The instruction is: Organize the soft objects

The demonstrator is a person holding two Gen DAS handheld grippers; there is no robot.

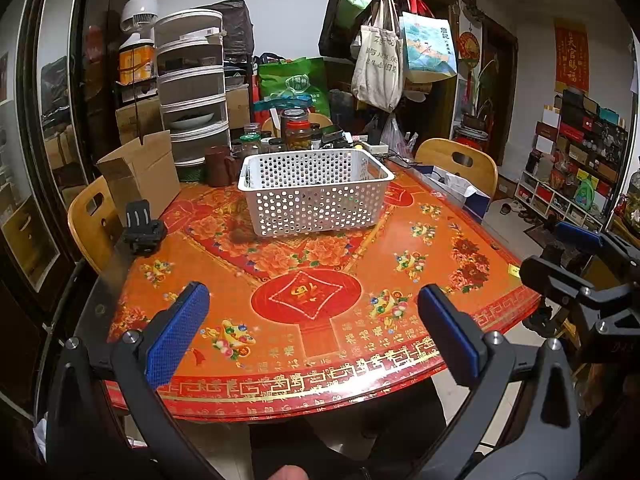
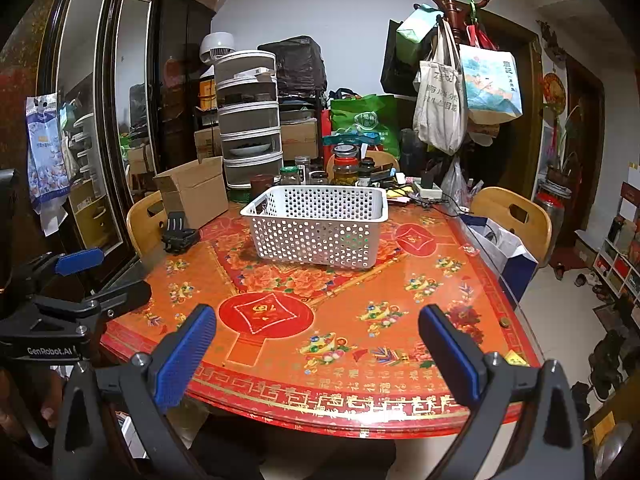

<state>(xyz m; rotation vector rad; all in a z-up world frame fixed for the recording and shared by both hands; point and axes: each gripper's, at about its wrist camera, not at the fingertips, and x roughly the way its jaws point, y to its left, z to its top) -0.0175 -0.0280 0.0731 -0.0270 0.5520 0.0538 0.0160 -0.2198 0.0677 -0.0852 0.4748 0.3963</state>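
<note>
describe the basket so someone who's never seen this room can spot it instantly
Start at the round table with the glossy red-orange floral cover. Toward its far side, in front of the cluster of glass jars, stands the white basket. It is the only rectangular white plastic tub with walls perforated by rows of round holes; the cardboard box to its left is brown and solid-sided.

both wrist views face table (image 1: 460,264), share basket (image 1: 316,192)
</note>
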